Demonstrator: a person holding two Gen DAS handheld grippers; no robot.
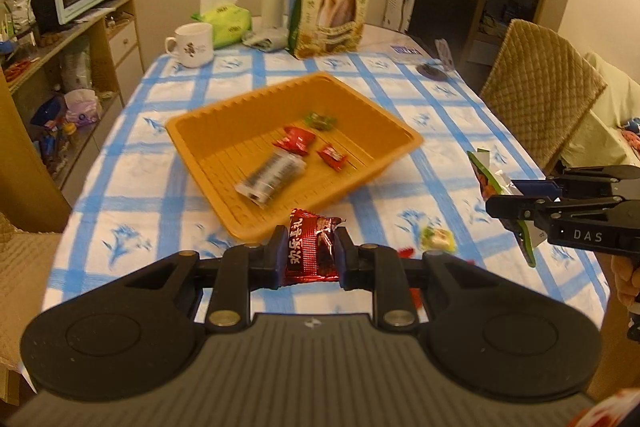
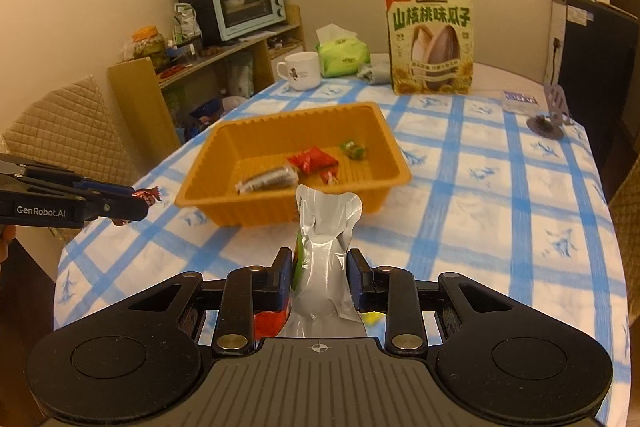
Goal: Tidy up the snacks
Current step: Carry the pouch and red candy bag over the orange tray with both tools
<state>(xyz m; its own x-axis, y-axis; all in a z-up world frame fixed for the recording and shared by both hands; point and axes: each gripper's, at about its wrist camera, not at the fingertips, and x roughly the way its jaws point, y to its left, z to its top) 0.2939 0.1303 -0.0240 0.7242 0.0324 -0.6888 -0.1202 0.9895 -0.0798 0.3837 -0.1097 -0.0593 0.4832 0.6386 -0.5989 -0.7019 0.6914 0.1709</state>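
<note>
Angled down over a blue-checked tablecloth [image 2: 480,187], the left gripper [image 1: 311,255] is hovering just short of the orange tray [image 1: 224,123], its fingers clamping a red foil snack packet [image 1: 310,251]. Four wrapped snacks are lying in the tray. To the right, the right gripper [image 2: 320,279] is pinching a silver pouch [image 2: 326,247] upright, near the tray's front wall.

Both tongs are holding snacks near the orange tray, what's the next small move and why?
Probably carry the left tongs forward over the orange tray and release. They grip a red packet just short of its near rim, and the tray already holds other snacks. The right tongs, holding a silver pouch, can follow.
</note>
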